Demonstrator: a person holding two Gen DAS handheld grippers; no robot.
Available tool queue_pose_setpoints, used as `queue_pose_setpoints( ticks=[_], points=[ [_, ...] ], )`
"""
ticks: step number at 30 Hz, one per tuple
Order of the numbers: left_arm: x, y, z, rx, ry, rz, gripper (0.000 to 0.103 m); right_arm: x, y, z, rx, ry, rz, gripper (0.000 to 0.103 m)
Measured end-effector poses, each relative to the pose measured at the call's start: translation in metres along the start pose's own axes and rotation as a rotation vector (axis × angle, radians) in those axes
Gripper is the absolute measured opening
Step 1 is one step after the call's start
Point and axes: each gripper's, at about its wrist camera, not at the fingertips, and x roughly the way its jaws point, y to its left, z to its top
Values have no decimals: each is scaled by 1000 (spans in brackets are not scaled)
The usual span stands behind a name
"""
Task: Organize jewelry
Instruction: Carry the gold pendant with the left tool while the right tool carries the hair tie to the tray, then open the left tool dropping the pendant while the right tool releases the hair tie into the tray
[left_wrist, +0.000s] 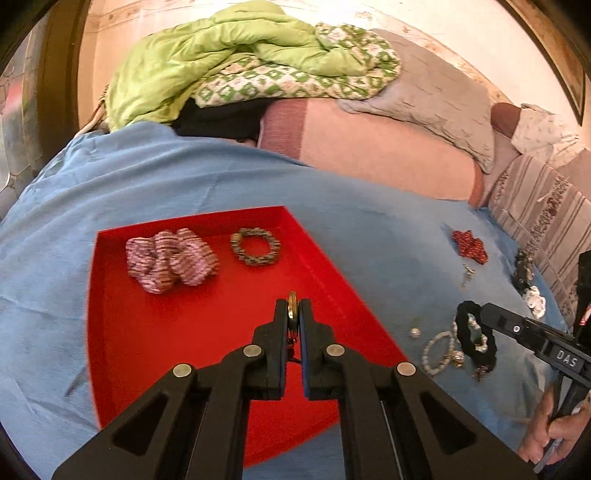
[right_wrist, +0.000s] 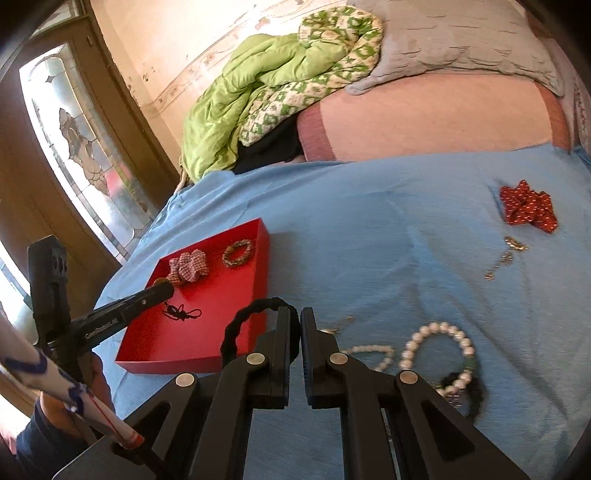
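Left tool (left_wrist: 294, 314) clamped on gold ring (left_wrist: 292, 304), hanging over red tray (left_wrist: 155, 332). Only right view shows black cord (right_wrist: 181, 313) trailing from ring onto tray floor. Right tool (right_wrist: 295, 325) clamped on black scrunchie (right_wrist: 240, 325) above blue bedsheet (right_wrist: 369, 221); left view hides that grip. Pearl bracelet (right_wrist: 439, 354) lies nearby.

gold ring (left_wrist: 292, 309): mostly hidden between left tongs (left_wrist: 293, 314) | black scrunchie (right_wrist: 255, 325): partly behind right tongs (right_wrist: 295, 332) | small chain (right_wrist: 502, 260): blurred, perhaps an earring
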Motion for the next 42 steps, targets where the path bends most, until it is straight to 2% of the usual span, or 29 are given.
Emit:
queue_pose_setpoints(
  ticks=[12, 17, 23, 34, 42],
  points=[
    [6, 42, 5, -69, 21, 47, 5, 40, 46, 10, -36, 50, 32, 6],
    [12, 48, 7, -82, 35, 51, 5, 64, 66, 22, -44, 77, 37, 6],
    [16, 56, 10, -111, 38, 50, 5, 103, 86, 39, -68, 124, 4, 6],
    [31, 56, 15, -127, 72, 29, 5, 163, 84, 56, -29, 203, -71, 6],
    [44, 51, 16, -121, 108, 34, 5, 182, 81, 55, -15, 242, -113, 7]
  ],
)
